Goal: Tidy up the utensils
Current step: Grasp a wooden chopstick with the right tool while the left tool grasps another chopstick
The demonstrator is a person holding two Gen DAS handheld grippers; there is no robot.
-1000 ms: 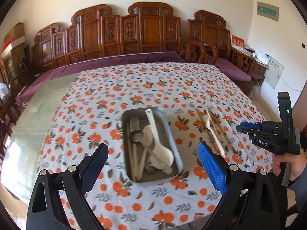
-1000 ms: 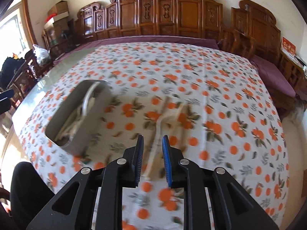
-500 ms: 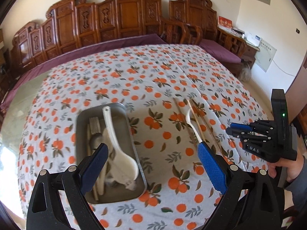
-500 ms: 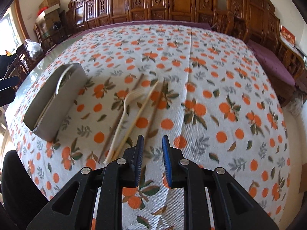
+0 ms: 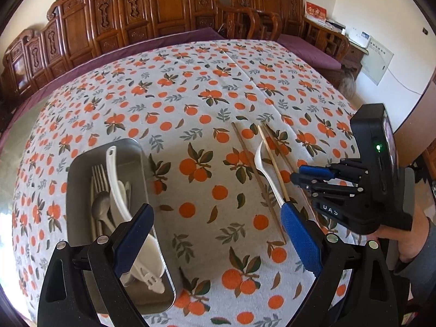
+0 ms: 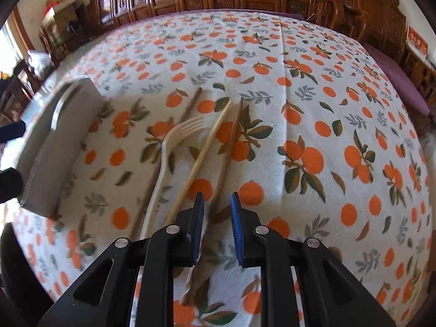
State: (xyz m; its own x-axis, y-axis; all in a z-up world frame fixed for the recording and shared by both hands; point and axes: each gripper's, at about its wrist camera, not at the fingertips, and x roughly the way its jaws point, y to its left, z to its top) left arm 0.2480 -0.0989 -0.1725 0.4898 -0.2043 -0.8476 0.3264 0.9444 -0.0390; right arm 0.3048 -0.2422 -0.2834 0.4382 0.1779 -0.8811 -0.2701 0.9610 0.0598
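Hovering my right gripper (image 6: 216, 204), fingers slightly parted, over what is probably a dark chopstick (image 6: 227, 158) beside the fork (image 6: 174, 139); my left gripper (image 5: 215, 234) is gaping wide by the tray (image 5: 81, 160).

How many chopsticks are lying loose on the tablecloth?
3: a dark chopstick left of the plastic fork, a pale chopstick right of it, and another dark chopstick furthest right. The tray may hide more.
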